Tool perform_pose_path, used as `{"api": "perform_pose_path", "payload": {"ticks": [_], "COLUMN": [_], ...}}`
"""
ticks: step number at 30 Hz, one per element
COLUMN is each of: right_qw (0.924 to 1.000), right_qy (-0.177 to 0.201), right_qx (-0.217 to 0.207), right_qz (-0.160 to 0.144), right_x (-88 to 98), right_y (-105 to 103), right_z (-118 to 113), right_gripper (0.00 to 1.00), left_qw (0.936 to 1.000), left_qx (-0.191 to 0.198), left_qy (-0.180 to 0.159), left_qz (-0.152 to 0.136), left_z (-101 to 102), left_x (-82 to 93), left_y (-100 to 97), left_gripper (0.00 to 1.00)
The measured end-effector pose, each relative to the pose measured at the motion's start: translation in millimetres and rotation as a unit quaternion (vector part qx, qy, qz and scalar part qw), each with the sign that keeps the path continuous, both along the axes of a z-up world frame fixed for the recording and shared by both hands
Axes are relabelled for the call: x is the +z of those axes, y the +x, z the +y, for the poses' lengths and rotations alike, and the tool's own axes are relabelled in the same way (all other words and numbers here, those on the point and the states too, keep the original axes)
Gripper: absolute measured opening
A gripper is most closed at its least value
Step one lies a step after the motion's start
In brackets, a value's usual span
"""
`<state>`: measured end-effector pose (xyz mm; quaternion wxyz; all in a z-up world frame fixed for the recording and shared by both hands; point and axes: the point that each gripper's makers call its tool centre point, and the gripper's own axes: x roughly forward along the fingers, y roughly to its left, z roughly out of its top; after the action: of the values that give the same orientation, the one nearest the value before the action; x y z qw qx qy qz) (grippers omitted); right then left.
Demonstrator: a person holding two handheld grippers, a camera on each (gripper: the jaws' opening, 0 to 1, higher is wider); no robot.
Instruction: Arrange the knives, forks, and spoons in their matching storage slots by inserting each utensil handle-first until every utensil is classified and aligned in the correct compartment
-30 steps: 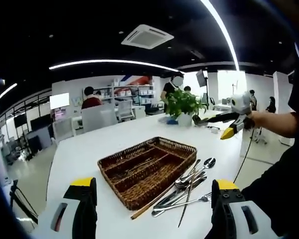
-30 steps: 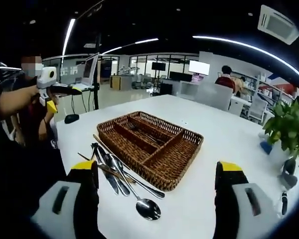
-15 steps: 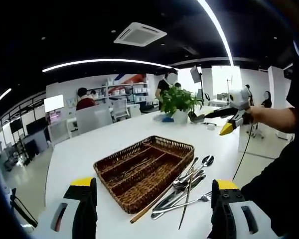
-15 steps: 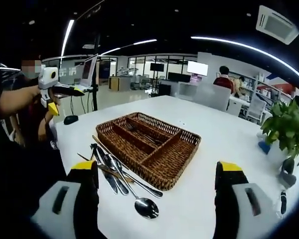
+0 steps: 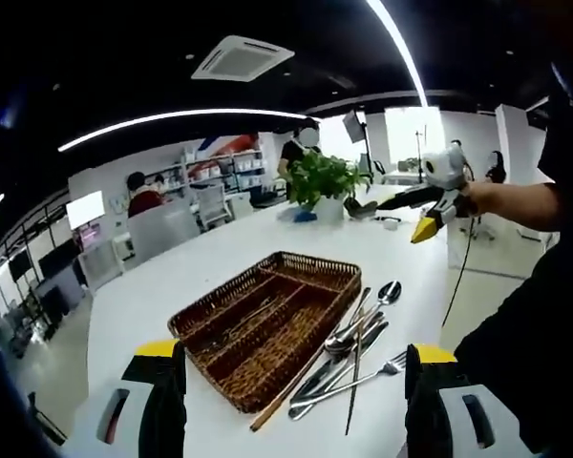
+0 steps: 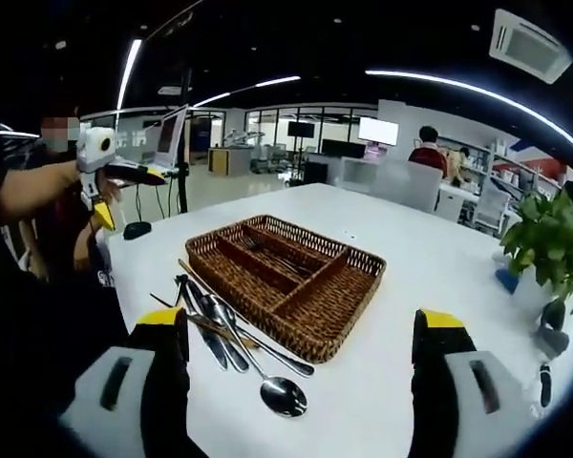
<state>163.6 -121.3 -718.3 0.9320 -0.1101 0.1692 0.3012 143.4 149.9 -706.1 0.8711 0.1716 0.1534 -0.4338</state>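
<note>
Jaws spread wide; cutlery lies beside wicker tray.

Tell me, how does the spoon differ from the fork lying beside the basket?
The spoon ends in a rounded bowl, while the fork ends in tines. The spoon lies along the basket; the fork slants across the pile, away from it. Both are shiny metal and lie on the table outside the basket.
</note>
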Motion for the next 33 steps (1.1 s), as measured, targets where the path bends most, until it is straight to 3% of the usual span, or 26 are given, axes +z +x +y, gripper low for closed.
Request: {"api": "perform_pose_path", "payload": {"ticks": [5, 13, 17, 25, 27, 31, 33], "right_qw": [1.0, 1.0, 0.9999, 0.9999, 0.9998, 0.9998, 0.9998], "right_qy": [0.003, 0.005, 0.007, 0.008, 0.007, 0.005, 0.006], "right_qx": [-0.002, -0.007, -0.012, -0.015, -0.016, -0.017, -0.019], "right_qz": [0.002, 0.003, 0.004, 0.003, 0.003, 0.003, 0.003], "right_x": [-1.3, -2.0, -3.1, -3.8, -4.0, -4.3, -4.1], "right_y": [-2, -4, -6, -8, -9, -10, -11], "right_z": [-1, -5, -9, -11, -12, -14, -15], "right_gripper": [0.99, 0.99, 0.99, 0.99, 0.99, 0.99, 0.99], "left_qw": [0.9997, 0.998, 0.9931, 0.9896, 0.984, 0.9739, 0.9733], "left_qx": [-0.022, -0.058, -0.096, -0.119, -0.151, -0.175, -0.176], "left_qy": [0.006, 0.025, 0.068, 0.081, 0.093, 0.142, 0.145], "left_qz": [-0.003, 0.005, -0.004, 0.008, 0.021, 0.022, 0.022], "left_z": [-10, -25, -34, -48, -53, -56, -59], "left_x": [4.0, -7.1, -23.5, -45.2, -55.3, -77.7, -83.3], "left_y": [5.1, 10.6, 5.9, 3.2, -7.2, -11.2, -9.4], "left_gripper": [0.97, 0.96, 0.96, 0.95, 0.95, 0.95, 0.93]}}
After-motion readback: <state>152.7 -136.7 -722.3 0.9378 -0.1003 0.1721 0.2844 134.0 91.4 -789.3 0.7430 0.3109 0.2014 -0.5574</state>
